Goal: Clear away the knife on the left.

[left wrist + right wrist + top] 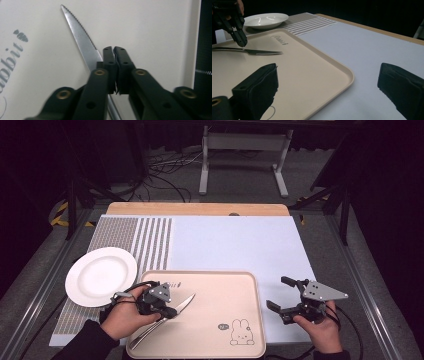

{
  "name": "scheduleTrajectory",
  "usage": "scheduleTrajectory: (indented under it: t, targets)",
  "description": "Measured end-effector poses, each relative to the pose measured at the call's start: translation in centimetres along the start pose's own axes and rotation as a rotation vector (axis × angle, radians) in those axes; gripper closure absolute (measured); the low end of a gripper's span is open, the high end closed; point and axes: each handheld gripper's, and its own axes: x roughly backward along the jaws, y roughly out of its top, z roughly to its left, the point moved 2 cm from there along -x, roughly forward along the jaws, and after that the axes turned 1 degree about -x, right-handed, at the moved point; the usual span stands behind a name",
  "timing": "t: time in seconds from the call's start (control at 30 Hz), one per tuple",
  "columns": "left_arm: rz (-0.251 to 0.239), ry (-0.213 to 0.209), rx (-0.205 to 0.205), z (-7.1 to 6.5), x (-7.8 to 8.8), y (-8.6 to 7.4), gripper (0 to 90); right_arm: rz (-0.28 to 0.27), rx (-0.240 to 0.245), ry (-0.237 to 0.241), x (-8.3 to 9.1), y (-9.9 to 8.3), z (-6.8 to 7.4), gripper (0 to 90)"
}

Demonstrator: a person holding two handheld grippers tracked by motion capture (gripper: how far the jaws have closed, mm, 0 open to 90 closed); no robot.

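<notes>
A person's left gripper (167, 311) hovers over a beige tray (240, 285) on the desk (240, 240), its jaws pressed together with nothing between them. In the left gripper view the closed tips (115, 53) sit just above and beside a serrated knife (82, 41), whose blade runs out ahead of the jaws to their left while the handle passes beneath them; the right gripper view shows a gap between the tips and the knife, so it lies free on the tray. From above, the knife (165, 317) lies slantwise across the tray's near left part, its blade tip just beyond the gripper and its handle reaching back toward the person's hand.

The right gripper (280, 297) rests off the tray's right edge, over the pale mat (250, 240), its jaws spread wide and holding nothing. Its own view looks between the two black jaws across the tray corner toward the left gripper (240, 41) and the knife (249, 51).

A white plate (101, 275) stands beyond the left gripper, off the tray, on the striped part of the mat.
</notes>
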Motion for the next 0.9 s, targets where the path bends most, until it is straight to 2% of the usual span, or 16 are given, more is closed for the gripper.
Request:
scheduleTrajectory:
  t: [0.13,0.33,0.47,0.57,0.9]
  targets:
    - [0.029,-0.005,-0.023,0.1,-0.6,-0.1,90.0,0.001,0.001,0.001,0.0,0.0,0.0,3.9]
    - [0.080,-0.011,-0.030,0.2,-1.1,-0.5,90.0,-0.001,0.001,0.003,0.0,0.0,0.0,3.9]
    - [0.095,-0.016,-0.039,0.2,-1.2,-0.6,90.0,0.000,0.001,0.002,0.0,0.0,0.0,3.9]
    - [0.097,-0.022,-0.019,0.3,-1.3,-0.7,90.0,0.000,0.001,0.004,0.0,0.0,0.1,3.9]
    - [0.113,-0.033,-0.024,0.6,-1.4,-1.1,90.0,0.000,0.000,0.002,0.0,0.0,0.0,3.9]
